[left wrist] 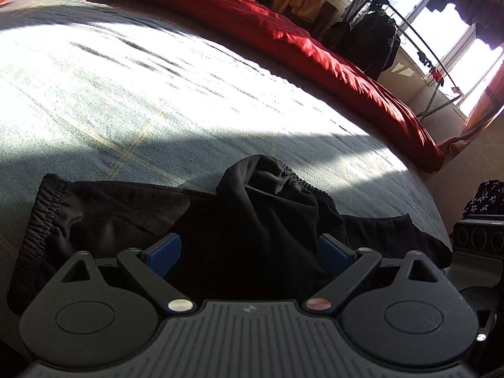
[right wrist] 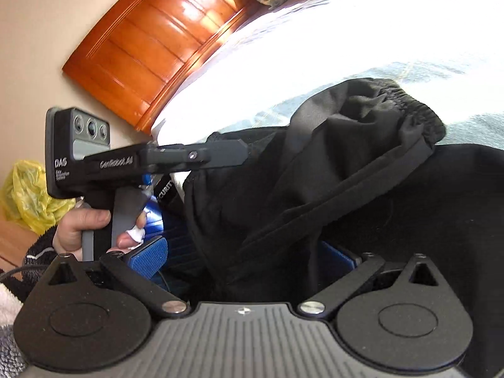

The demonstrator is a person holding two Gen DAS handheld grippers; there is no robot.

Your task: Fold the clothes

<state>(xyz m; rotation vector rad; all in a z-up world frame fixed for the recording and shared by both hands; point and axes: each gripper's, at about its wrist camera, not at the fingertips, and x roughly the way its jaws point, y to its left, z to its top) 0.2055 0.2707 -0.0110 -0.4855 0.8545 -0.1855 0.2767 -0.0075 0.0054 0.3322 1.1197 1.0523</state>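
Black trousers (left wrist: 239,220) with an elastic waistband lie bunched on the pale blue bedspread (left wrist: 132,94). My left gripper (left wrist: 250,255) is open, its blue pads wide apart over the black cloth. In the right wrist view the same trousers (right wrist: 330,182) rise in a hump with the waistband on top. My right gripper (right wrist: 249,256) is open, with cloth hanging between its blue pads; the right pad is partly hidden. The left gripper's body (right wrist: 126,163), held in a hand, reaches in from the left to the cloth's edge.
A red quilt (left wrist: 283,31) lies along the bed's far side. A drying rack with clothes (left wrist: 378,37) stands by the window. A wooden headboard (right wrist: 157,44) and a yellow bag (right wrist: 28,195) are at the left. The right gripper's body (left wrist: 478,242) shows at the right edge.
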